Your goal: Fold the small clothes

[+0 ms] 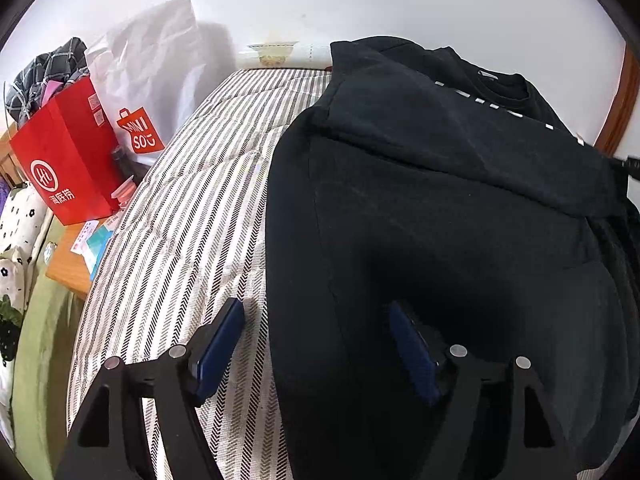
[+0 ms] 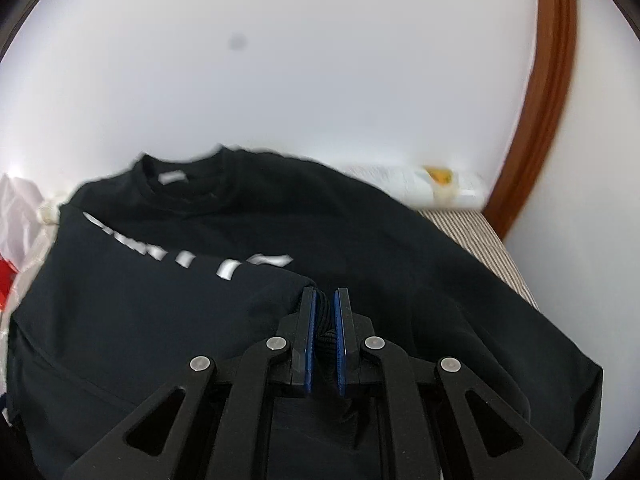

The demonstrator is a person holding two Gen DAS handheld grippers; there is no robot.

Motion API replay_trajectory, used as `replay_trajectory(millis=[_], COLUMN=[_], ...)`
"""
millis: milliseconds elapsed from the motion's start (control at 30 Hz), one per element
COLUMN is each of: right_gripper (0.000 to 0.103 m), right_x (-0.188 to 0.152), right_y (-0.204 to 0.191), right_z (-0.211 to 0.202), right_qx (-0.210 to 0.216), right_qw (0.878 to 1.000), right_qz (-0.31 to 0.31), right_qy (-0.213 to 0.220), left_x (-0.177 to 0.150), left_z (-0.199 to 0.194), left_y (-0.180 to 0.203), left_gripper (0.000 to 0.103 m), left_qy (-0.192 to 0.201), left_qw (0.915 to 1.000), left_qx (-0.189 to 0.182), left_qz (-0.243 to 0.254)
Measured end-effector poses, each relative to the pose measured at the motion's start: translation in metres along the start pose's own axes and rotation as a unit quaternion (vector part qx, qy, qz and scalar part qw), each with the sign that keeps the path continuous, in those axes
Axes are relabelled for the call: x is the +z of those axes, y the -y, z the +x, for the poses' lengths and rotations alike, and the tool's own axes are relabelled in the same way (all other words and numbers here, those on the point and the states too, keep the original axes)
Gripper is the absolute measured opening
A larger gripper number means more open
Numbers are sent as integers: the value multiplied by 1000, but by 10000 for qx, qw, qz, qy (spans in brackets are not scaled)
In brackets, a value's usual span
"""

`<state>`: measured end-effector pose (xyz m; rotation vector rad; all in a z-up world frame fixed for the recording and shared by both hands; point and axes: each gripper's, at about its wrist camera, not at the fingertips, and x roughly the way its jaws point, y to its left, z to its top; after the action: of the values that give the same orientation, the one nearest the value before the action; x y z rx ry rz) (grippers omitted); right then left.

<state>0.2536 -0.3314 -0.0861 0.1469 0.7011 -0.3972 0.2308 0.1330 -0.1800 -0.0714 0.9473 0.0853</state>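
A black T-shirt (image 1: 440, 200) with white chest lettering lies on a striped bed (image 1: 192, 208), with a fold of it laid across the body. My left gripper (image 1: 316, 312) is open at the shirt's near left edge, one finger over the bedding, the other over the cloth. In the right wrist view the same T-shirt (image 2: 200, 300) fills the lower frame, collar toward the wall. My right gripper (image 2: 325, 296) is shut on a bunched edge of the black cloth, pinched between its blue pads.
A red paper bag (image 1: 68, 160) and a white plastic shopping bag (image 1: 156, 80) stand on a wooden side table (image 1: 70, 268) left of the bed. A white wall lies behind. A brown wooden frame (image 2: 548, 100) curves at the right.
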Motion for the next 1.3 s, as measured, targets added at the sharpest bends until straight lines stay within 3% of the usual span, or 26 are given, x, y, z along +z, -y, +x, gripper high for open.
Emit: replay_trajectory(millis=[167, 400, 633, 733, 800, 933, 1100, 1200, 1267, 1300], right_gripper=[10, 24, 51, 55, 55, 57, 57, 56, 39, 18], right_x=[-21, -44, -88, -115, -137, -187, -244, -258, -262, -264], right_y=[13, 15, 53, 77, 90, 98, 76, 65, 64, 62], right_z=[19, 43, -19, -48, -68, -100, -126, -129, -129, -127], right_qx=[-9, -404, -557, -651, -505, 275, 704, 634, 677, 839], right_qw=[9994, 9959, 9967, 9966, 9967, 9950, 9933, 9949, 9948, 9936], right_qz=[134, -135, -116, 38, 160, 379, 189, 195, 259, 254], right_qy=[-326, -798, -585, -505, -622, -878, -892, -761, -715, -710], left_x=[0, -7, -23, -33, -40, -49, -64, -73, -75, -76], left_z=[0, -8, -23, -28, -32, -43, -57, -63, -65, -66], left_y=[0, -1, 6, 9, 6, 1, 3, 5, 6, 6], left_gripper=[75, 75, 74, 74, 73, 66, 49, 34, 17, 14], left_qy=[-24, -112, -165, -185, -176, -114, -96, -76, -80, -96], left_qw=[10000, 9999, 9997, 9996, 9995, 9992, 9987, 9979, 9976, 9975], left_qx=[11, 12, -66, -93, -209, -367, -418, -548, -626, -666], left_qz=[-5, 34, 170, 209, 158, 120, 287, 329, 272, 228])
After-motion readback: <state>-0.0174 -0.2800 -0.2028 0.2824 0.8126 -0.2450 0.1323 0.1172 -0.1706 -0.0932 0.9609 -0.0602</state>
